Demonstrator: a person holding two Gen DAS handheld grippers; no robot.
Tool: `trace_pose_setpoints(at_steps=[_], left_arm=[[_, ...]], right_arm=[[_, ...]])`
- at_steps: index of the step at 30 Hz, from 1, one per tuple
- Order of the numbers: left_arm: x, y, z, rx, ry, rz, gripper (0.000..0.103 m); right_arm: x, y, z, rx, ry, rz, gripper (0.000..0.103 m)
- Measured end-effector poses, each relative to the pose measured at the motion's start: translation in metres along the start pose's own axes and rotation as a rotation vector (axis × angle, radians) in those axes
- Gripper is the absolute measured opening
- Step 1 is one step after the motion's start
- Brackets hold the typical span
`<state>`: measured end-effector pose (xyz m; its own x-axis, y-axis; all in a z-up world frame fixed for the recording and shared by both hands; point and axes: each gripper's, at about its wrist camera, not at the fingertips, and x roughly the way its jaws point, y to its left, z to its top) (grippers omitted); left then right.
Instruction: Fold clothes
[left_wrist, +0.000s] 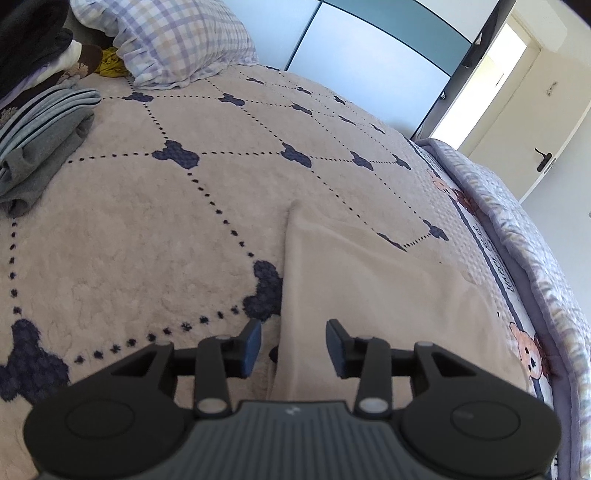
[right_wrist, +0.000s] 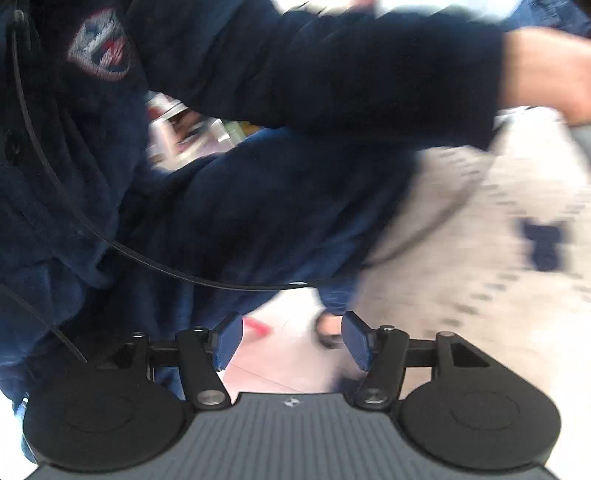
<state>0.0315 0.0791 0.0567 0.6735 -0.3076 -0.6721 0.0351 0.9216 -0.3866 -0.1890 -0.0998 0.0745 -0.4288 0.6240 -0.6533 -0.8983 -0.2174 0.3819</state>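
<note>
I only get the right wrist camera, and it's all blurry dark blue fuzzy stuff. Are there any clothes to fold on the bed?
Observer: Yes. In the left wrist view, a cream cloth lies flat on the bed blanket.
Operator: Is the other gripper holding it?
Observer: No. The left gripper is over the cloth's edge with its fingers apart, pinching nothing.
Operator: Is anything folded already?
Observer: Some grey folded clothes sit at the far left of the bed, near a checked pillow.
</note>
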Motion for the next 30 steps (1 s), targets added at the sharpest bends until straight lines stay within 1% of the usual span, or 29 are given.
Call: trace_pose_setpoints(at_steps=[1,2,3,4,5,7,9,10,11,14,15,18,20,23,26,29,30], left_arm=[[0.001,-0.001,0.000,0.005,0.004,0.006,0.054],[0.003,-0.002,-0.001,0.010,0.008,0.014,0.060],[0.004,-0.002,-0.001,0.011,0.013,0.022,0.061],[0.006,-0.002,-0.002,0.009,0.020,0.032,0.062],[0.007,-0.001,-0.002,0.000,0.029,0.044,0.064],[0.011,0.003,-0.004,-0.037,0.054,0.068,0.068],[0.014,0.008,-0.006,-0.100,0.077,0.056,0.068],[0.014,0.009,-0.007,-0.117,0.080,0.045,0.068],[0.015,0.009,-0.008,-0.121,0.078,0.042,0.069],[0.015,0.006,-0.009,-0.100,0.076,0.055,0.069],[0.015,0.006,-0.009,-0.100,0.078,0.056,0.070],[0.014,0.005,-0.011,-0.119,0.082,0.058,0.072],[0.013,0.004,-0.012,-0.130,0.081,0.070,0.075],[0.014,0.001,-0.014,-0.118,0.078,0.088,0.075],[0.016,0.000,-0.015,-0.109,0.079,0.102,0.075],[0.014,0.000,-0.017,-0.130,0.079,0.103,0.075],[0.013,0.000,-0.017,-0.140,0.079,0.103,0.075]], right_arm=[[-0.020,-0.011,-0.004,0.048,-0.062,-0.062,0.064],[-0.045,-0.027,-0.012,0.122,-0.145,-0.136,0.070],[-0.069,-0.043,-0.024,0.196,-0.222,-0.241,0.075],[-0.092,-0.058,-0.036,0.271,-0.299,-0.347,0.083],[-0.109,-0.073,-0.049,0.357,-0.350,-0.464,0.089],[-0.132,-0.112,-0.081,0.640,-0.380,-0.663,0.090],[-0.143,-0.142,-0.112,0.893,-0.360,-0.761,0.089],[-0.146,-0.148,-0.123,0.924,-0.367,-0.752,0.085],[-0.149,-0.148,-0.126,0.903,-0.375,-0.730,0.086],[-0.151,-0.144,-0.122,0.864,-0.325,-0.740,0.086],[-0.153,-0.142,-0.122,0.860,-0.324,-0.750,0.086],[-0.169,-0.137,-0.137,0.956,-0.450,-0.773,0.086],[-0.178,-0.143,-0.153,1.090,-0.600,-0.753,0.087],[-0.188,-0.148,-0.176,1.267,-0.728,-0.772,0.087],[-0.195,-0.143,-0.186,1.307,-0.757,-0.828,0.087],[-0.202,-0.141,-0.212,1.463,-0.955,-0.793,0.087],[-0.202,-0.138,-0.221,1.508,-1.035,-0.780,0.086]])
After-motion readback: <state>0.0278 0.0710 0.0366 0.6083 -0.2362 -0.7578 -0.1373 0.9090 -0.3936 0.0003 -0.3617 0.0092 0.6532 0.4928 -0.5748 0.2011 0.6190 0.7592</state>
